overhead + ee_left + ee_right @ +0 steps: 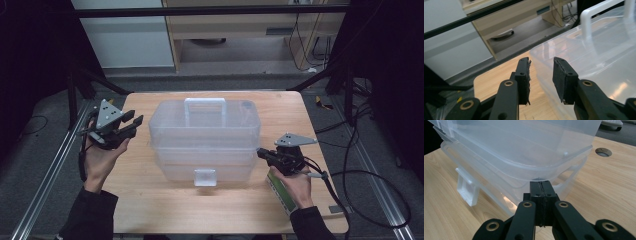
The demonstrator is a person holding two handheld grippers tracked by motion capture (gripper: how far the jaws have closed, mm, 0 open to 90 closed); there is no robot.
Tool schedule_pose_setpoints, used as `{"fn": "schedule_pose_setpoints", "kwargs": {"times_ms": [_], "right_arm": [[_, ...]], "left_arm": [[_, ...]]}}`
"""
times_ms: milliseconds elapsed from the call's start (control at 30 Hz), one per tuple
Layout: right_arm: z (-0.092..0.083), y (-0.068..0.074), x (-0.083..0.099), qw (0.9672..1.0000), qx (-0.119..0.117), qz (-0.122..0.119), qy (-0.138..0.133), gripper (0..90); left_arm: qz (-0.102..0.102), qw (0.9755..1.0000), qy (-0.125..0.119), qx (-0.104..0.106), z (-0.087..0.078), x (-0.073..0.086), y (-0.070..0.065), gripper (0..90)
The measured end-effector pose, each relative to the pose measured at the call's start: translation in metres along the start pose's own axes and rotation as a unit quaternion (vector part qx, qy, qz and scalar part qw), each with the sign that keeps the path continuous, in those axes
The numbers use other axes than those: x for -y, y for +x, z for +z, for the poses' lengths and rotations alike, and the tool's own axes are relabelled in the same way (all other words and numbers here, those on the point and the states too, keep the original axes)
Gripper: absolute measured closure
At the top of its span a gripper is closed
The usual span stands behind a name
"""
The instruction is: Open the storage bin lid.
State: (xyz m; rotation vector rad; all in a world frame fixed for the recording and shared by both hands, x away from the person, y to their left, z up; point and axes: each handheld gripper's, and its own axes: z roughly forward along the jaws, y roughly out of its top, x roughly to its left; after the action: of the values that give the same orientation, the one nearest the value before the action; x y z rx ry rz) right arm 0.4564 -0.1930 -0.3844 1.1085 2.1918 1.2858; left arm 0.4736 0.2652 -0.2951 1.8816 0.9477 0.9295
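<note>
Clear box [205, 137] sits mid-bench [150, 210], lid on, front latch [205, 177] down. Right hand-held gripper [261, 152], jaws closed w/ nothing between, at box's right edge, prob. touching. Left hand-held gripper [135, 121] open, beside box's left side. Opening/lifting not yet begun.

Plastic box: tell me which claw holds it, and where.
Neither. The left claw is open beside the plastic box, gripping nothing. The right claw is shut with nothing between its jaws, its tips at the box's lid rim.
</note>
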Motion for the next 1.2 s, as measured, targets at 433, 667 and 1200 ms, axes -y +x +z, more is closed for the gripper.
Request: {"fn": "schedule_pose_setpoints", "kwargs": {"times_ms": [433,667,1200], "right_arm": [[0.000,0.000,-0.001,1.0000,0.000,-0.003,-0.003,90.0],[0.000,0.000,-0.001,1.0000,0.000,-0.004,-0.005,90.0],[-0.001,0.000,-0.002,0.9999,-0.001,-0.005,-0.009,90.0]], "left_arm": [[-0.035,0.9993,0.006,-0.007,-0.003,0.049,0.000,63.5],[-0.036,0.9991,0.024,0.003,0.006,0.072,-0.009,61.9],[-0.019,0.9989,0.038,0.019,0.020,0.083,-0.023,60.1]]}}
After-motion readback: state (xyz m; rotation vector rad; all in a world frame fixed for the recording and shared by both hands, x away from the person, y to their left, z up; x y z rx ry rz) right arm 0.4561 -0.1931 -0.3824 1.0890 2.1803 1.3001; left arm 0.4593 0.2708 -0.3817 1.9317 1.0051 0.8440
